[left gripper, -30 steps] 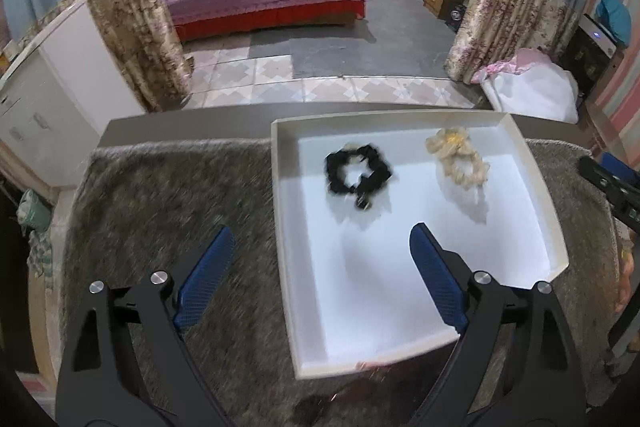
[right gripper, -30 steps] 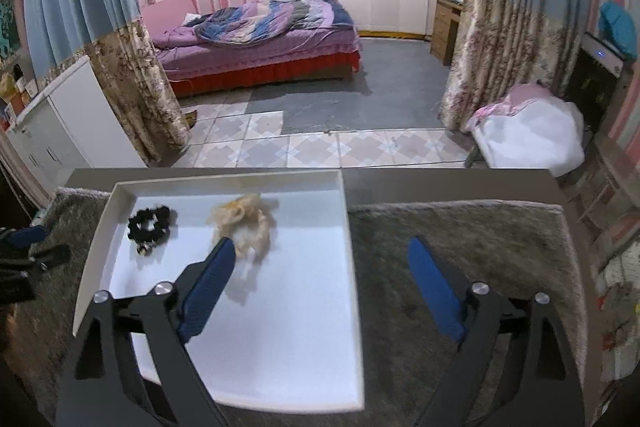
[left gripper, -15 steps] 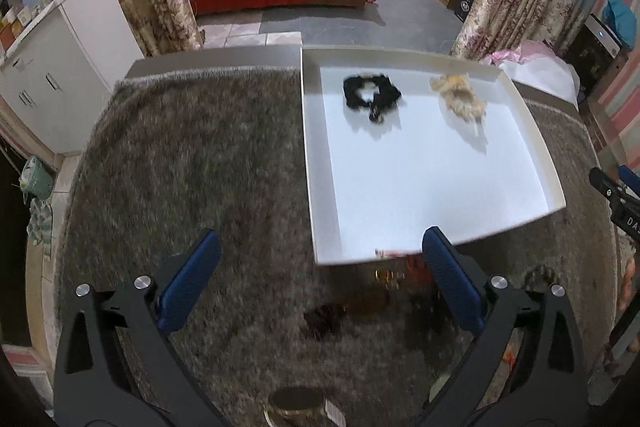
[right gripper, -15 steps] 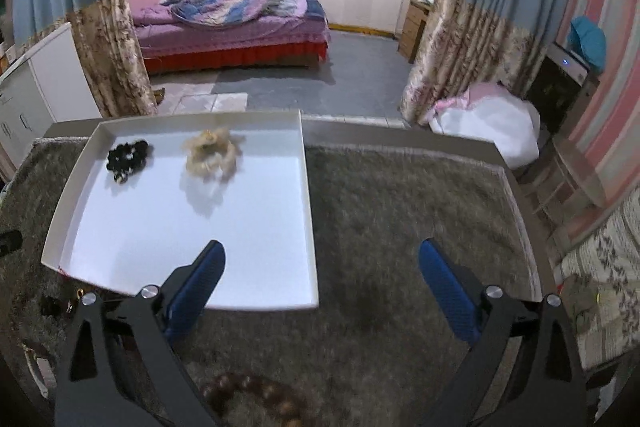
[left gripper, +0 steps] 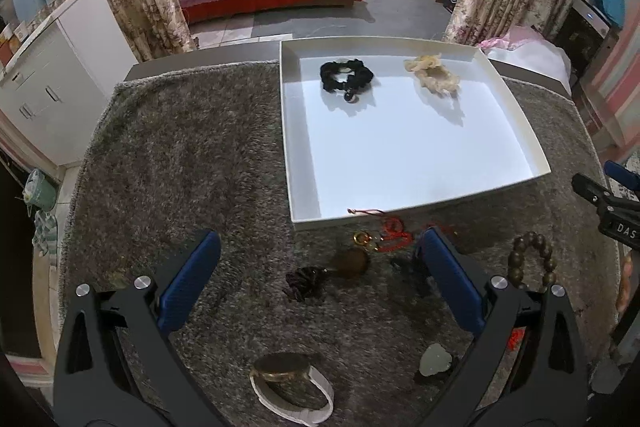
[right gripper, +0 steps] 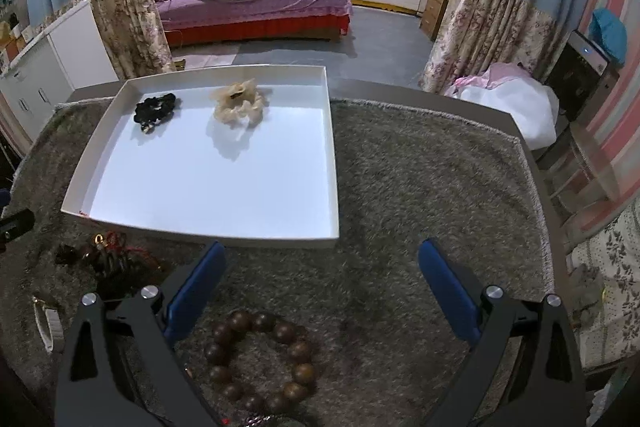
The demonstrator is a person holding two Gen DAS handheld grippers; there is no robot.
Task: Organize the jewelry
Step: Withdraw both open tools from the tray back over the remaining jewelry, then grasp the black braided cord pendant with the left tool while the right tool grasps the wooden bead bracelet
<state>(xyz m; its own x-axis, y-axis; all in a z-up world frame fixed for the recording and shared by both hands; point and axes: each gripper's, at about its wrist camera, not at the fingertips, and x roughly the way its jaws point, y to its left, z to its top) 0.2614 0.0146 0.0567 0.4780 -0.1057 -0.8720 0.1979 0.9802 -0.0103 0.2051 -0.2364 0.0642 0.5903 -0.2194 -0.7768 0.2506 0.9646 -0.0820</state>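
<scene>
A white tray lies on a shaggy grey rug and holds a black scrunchie and a cream scrunchie. In front of the tray lie a red cord with a gold ring, a dark pendant with a tassel, a watch, a pale stone and a brown bead bracelet. My left gripper hangs open over the pendant. My right gripper is open just beyond the bracelet.
The rug covers a table whose far edge drops to a tiled floor. A white cabinet stands at the left. A bed and curtains are beyond. The red cord pile lies left of the right gripper.
Both grippers have drawn back from over the tray toward the near side of the rug. The loose jewelry in front of the tray has come into view. Both stay open.
</scene>
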